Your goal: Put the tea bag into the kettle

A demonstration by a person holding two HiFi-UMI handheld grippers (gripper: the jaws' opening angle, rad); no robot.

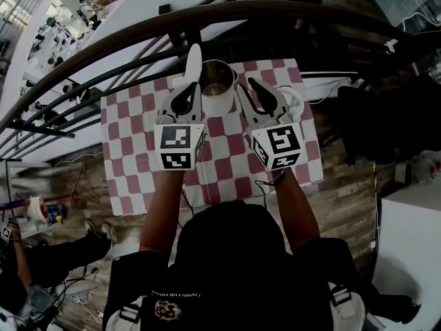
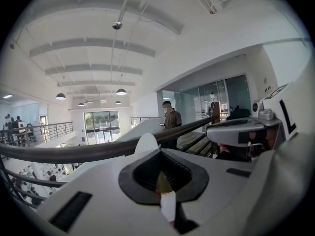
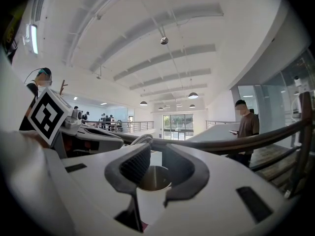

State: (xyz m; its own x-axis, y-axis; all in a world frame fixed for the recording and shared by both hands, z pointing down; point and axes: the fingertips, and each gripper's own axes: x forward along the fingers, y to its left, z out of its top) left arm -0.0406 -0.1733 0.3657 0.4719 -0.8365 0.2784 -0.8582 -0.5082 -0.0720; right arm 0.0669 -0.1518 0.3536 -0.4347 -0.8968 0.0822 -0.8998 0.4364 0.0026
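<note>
Dark curved handrail (image 1: pixel 138 33) runs just past the worktop's far edge, w/ a lower floor showing beyond it. In both gripper views a person (image 2: pixel 171 121) stands behind the rail. A pink-and-white checked cloth (image 1: pixel 134 140) covers the worktop.

Kettle (image 1: pixel 216 81) stands upright at the cloth's far edge, between the tips of the two tools, lid off and mouth open. Left tool (image 1: pixel 193 59) is just left of it, jaws closed tip to tip, nothing seen in the hollow betw. the pads. Right tool (image 1: pixel 265 92) is just right of it, jaws a little apart and empty; the kettle mouth shows through the gap.

White round item (image 1: pixel 295 103) is half hidden behind the right tool (lid or handle, can't tell). Tea bag can't be made out in any view. Kettle interior looks like bare metal, contents unclear.
</note>
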